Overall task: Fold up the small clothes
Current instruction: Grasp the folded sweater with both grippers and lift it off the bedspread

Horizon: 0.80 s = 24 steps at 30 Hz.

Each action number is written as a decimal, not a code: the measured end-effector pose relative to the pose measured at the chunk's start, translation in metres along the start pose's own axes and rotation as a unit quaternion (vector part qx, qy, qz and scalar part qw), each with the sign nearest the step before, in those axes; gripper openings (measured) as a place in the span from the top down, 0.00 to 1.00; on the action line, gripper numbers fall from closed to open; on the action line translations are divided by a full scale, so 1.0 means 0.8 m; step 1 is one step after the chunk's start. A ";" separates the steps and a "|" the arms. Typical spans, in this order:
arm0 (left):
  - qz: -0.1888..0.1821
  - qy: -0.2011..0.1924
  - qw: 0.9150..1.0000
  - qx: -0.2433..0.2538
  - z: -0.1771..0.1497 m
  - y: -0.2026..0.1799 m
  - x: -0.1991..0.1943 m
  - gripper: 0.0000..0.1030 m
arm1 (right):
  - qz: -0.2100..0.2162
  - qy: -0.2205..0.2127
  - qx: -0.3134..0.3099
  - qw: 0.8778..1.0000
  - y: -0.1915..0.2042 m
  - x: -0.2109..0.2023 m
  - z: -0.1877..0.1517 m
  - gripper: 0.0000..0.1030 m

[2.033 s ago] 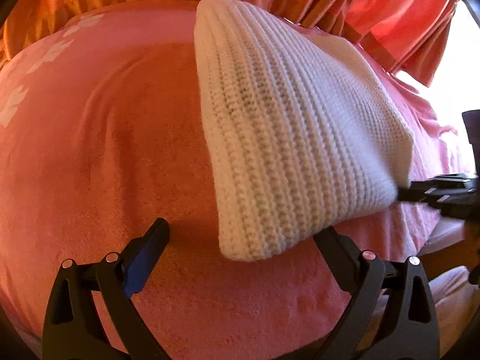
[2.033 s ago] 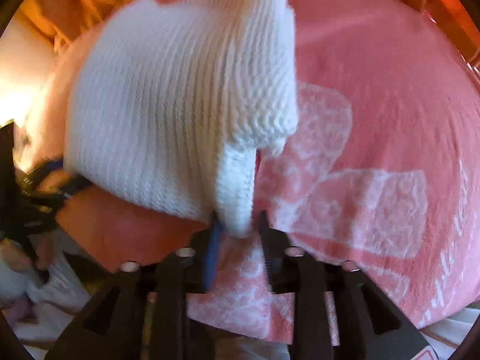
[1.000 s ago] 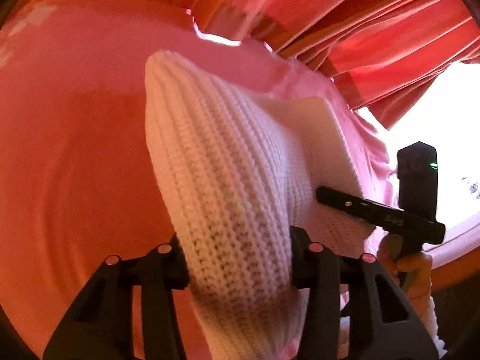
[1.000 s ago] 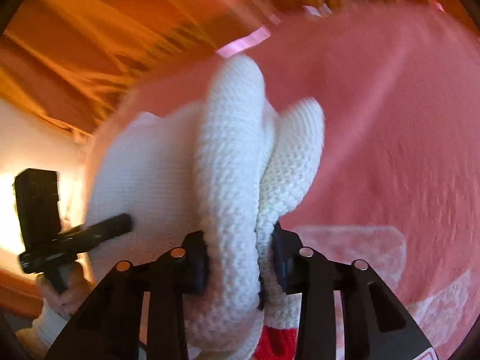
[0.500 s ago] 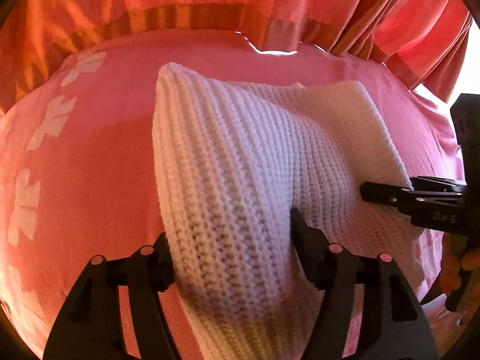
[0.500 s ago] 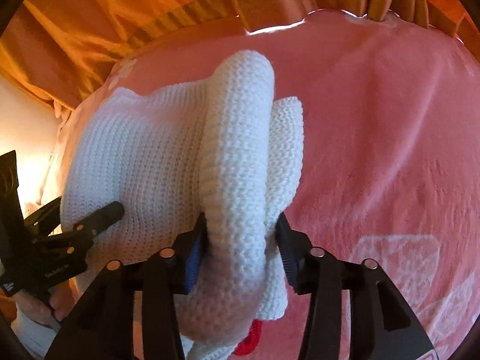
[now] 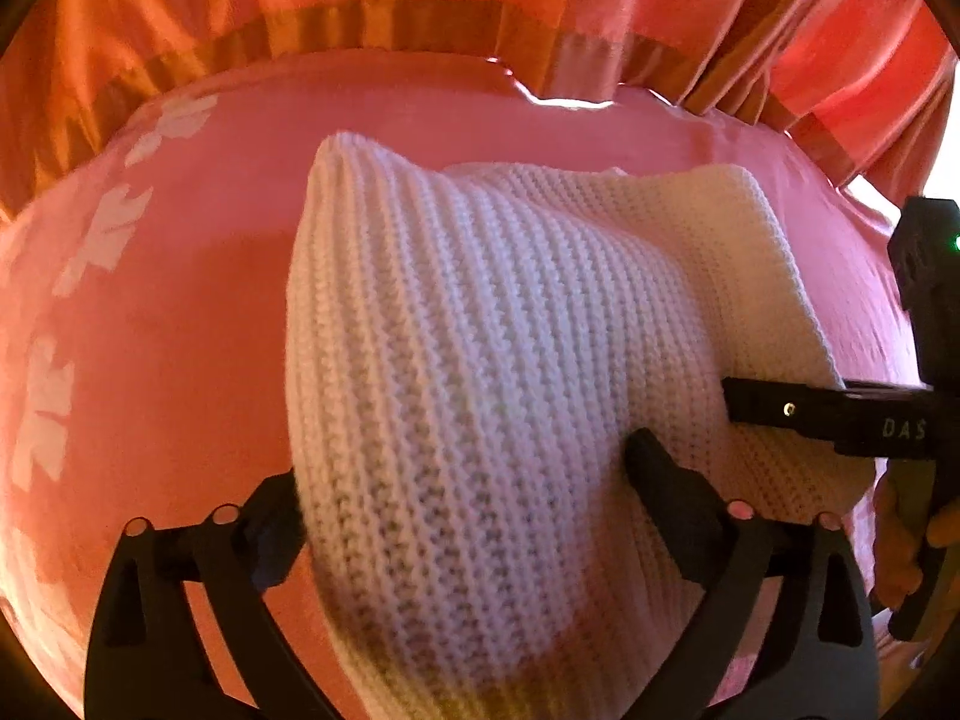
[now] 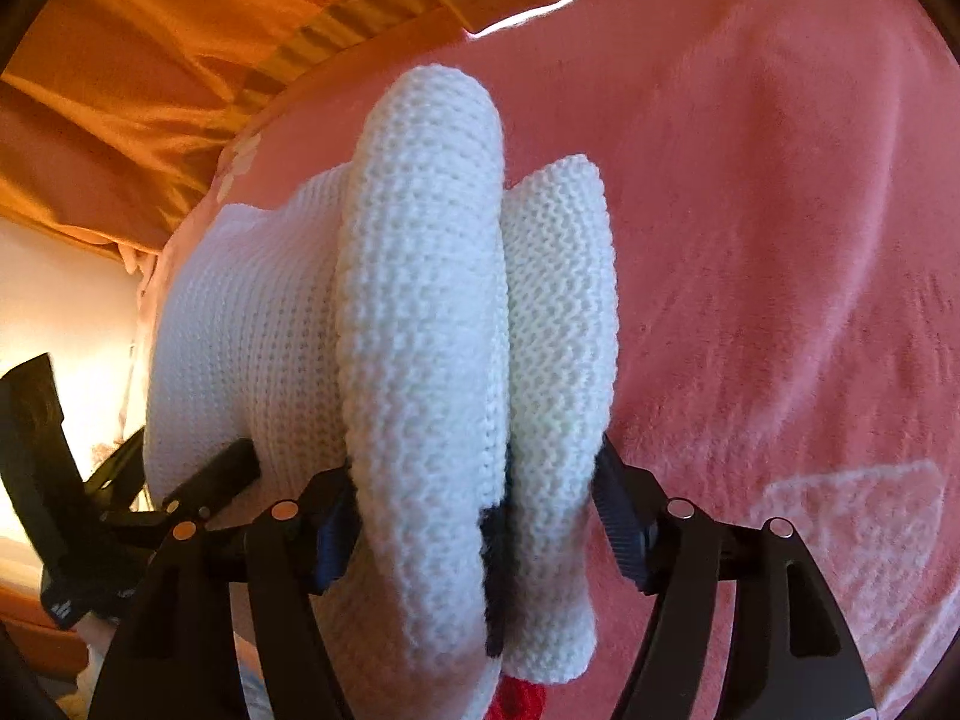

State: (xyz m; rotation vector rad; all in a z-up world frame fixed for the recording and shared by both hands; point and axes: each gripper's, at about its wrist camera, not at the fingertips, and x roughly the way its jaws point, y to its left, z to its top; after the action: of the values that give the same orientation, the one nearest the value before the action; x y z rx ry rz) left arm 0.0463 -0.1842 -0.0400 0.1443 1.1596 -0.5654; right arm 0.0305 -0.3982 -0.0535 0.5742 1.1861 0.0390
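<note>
A white knitted garment (image 7: 480, 360) lies folded on a pink blanket (image 7: 180, 300), stretched sideways between two hand-held grippers. The left gripper (image 7: 462, 480) straddles one end, its jaws just opened wide, fingers (image 7: 666, 480) beside the knit, no longer pinching. The right gripper (image 8: 474, 498) straddles the opposite end's thick rolled layers; its jaws have also been opening, and whether they press cannot be told. Orange curtains (image 7: 420, 0) hang behind.
</note>
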 end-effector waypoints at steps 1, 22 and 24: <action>-0.014 0.006 1.000 -0.011 0.001 0.005 0.003 0.06 | 0.004 0.001 0.002 1.000 -0.001 0.000 0.000 0.34; -0.211 -0.119 0.970 -0.018 0.040 0.032 -0.214 0.54 | 0.114 -0.238 -0.118 0.957 0.147 -0.229 -0.033 0.67; -0.212 -0.161 0.964 0.000 0.042 0.035 -0.272 0.54 | 0.129 -0.273 -0.139 0.943 0.176 -0.266 -0.041 0.67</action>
State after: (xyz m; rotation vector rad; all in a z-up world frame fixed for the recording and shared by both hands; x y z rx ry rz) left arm 0.0272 -0.0981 0.1639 -0.1973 0.8716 -0.9294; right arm -0.0447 -0.3333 0.1839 0.4448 0.5460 0.2516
